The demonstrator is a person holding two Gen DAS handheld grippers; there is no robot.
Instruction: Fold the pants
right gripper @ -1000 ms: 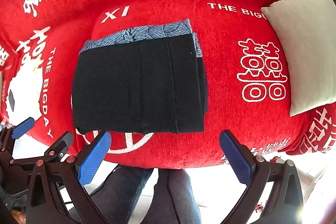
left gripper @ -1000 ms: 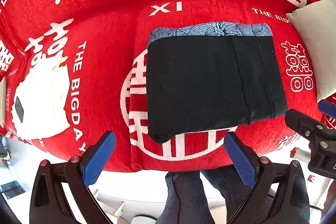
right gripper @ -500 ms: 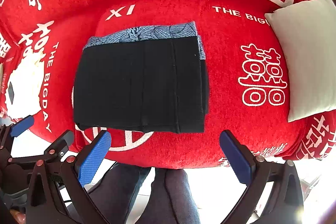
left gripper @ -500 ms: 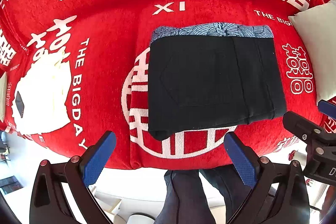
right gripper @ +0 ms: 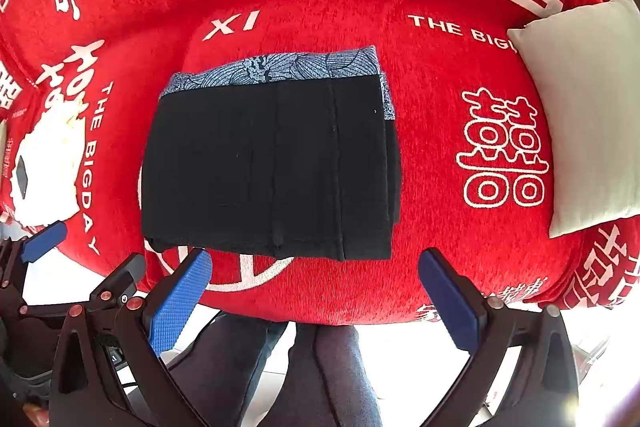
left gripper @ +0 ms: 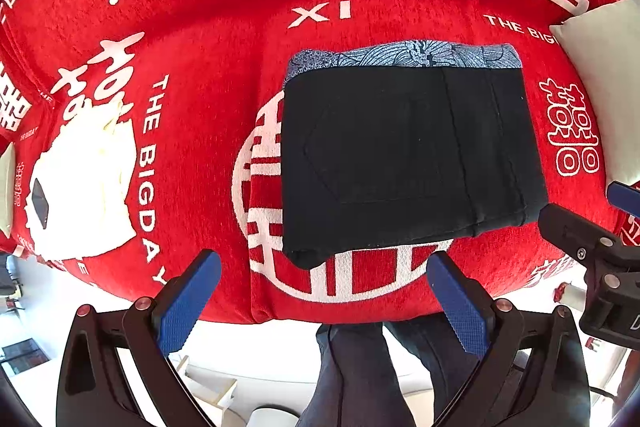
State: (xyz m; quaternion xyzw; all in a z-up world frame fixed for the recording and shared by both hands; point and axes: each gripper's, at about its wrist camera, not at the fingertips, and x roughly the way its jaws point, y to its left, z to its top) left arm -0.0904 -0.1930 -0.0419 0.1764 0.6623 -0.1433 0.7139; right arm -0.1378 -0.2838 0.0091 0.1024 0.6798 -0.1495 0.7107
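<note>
The pants point(left gripper: 408, 155) lie folded on the red sofa point(left gripper: 200, 67). My left claw point(left gripper: 320, 303) and right claw point(right gripper: 312, 299) are both wide and empty. The cloth looks soft and floppy, so I would pinch a thick folded edge.

Pants point(left gripper: 400, 155): black matt woven cloth, stitched seams, folded; blue-white printed cloth band along far edge
Sofa cover point(left gripper: 224, 59): red cloth, fuzzy ribbed nap, matt, white printed characters
Cushion point(right gripper: 588, 107): pale matt cloth, smooth
Left gripper point(left gripper: 320, 303): black matt plastic frame, small metal rivets, fingertips point(left gripper: 186, 303) with blue textured pads
Right gripper point(right gripper: 316, 301): same black plastic, blue pads knurled, rubbery-looking
Person's trouser legs point(right gripper: 332, 367): dark matt cloth
</note>
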